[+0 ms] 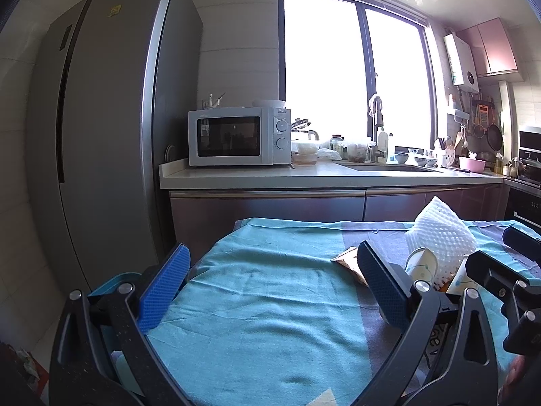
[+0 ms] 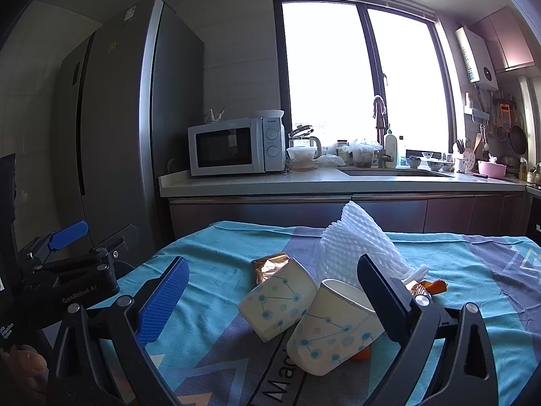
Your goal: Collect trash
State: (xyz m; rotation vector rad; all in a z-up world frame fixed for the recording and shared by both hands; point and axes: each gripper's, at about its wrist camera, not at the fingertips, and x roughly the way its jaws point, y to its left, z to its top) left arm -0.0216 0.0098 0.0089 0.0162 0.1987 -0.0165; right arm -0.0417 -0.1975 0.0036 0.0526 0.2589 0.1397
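Note:
Trash lies in a heap on a table covered with a teal patterned cloth [image 2: 209, 260]. Two dotted paper cups [image 2: 277, 304] [image 2: 331, 331] lie on their sides, touching. A white foam net [image 2: 355, 247] stands behind them, with a crumpled gold wrapper [image 2: 270, 265] to the left and orange scraps [image 2: 436, 286] to the right. My right gripper [image 2: 270, 297] is open just in front of the cups, holding nothing. My left gripper [image 1: 270, 287] is open over bare cloth, left of the heap. From there I see the wrapper [image 1: 348, 260], one cup [image 1: 421, 267] and the net [image 1: 439, 237].
A teal container's rim [image 1: 111, 280] shows below the table's left edge, under my left gripper. Beyond the table are a kitchen counter [image 1: 304, 176] with a microwave [image 1: 236, 137] and a sink, and a tall fridge [image 1: 111, 118] on the left. A person's fingers [image 2: 23, 362] hold a handle.

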